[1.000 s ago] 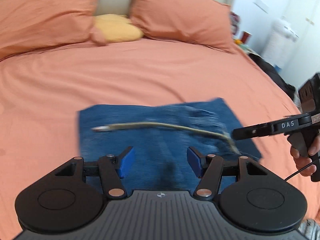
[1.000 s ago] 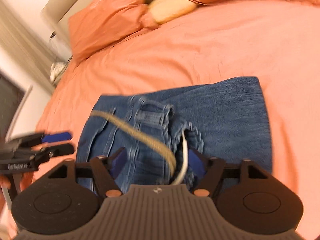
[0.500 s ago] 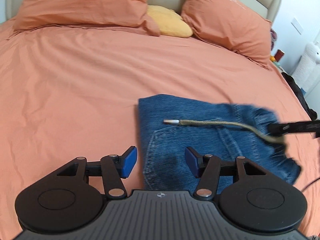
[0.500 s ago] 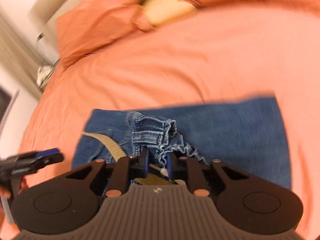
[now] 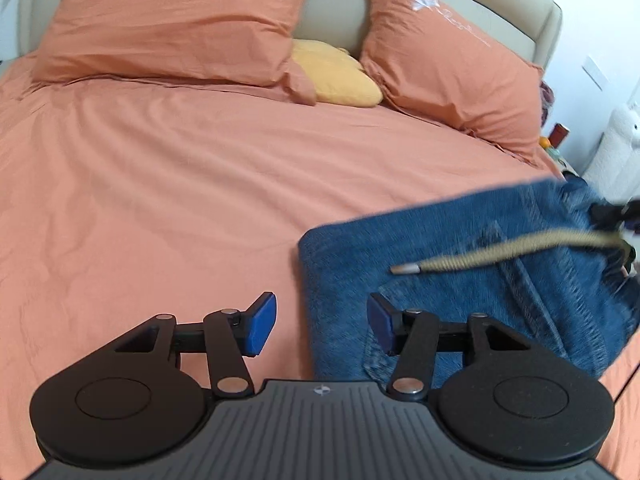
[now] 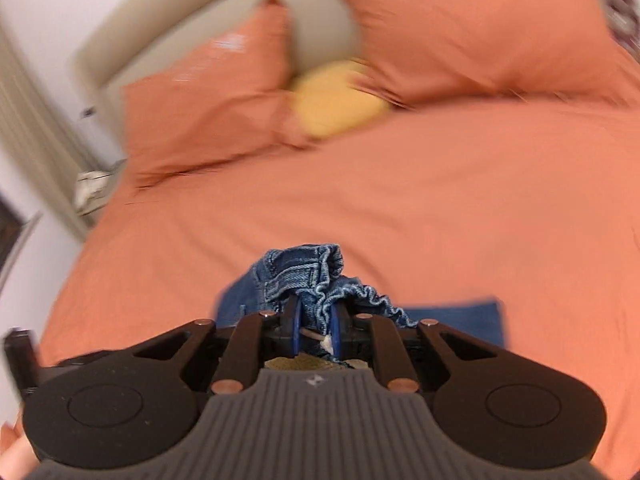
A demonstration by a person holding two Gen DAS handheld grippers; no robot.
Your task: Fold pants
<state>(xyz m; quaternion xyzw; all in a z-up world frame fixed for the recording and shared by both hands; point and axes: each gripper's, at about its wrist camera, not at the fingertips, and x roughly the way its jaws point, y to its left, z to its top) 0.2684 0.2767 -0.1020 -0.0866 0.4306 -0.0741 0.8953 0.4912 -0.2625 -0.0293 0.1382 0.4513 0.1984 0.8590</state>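
Since a second ago, right tongs [image 6: 314,322] have clamped the gathered waistband of the jeans [image 5: 460,280] and lifted it off the bed [image 5: 180,200]. Left tongs [image 5: 320,322], closing, hold nothing beside the jeans' left edge. Step: repositioning. Next: grip that edge.
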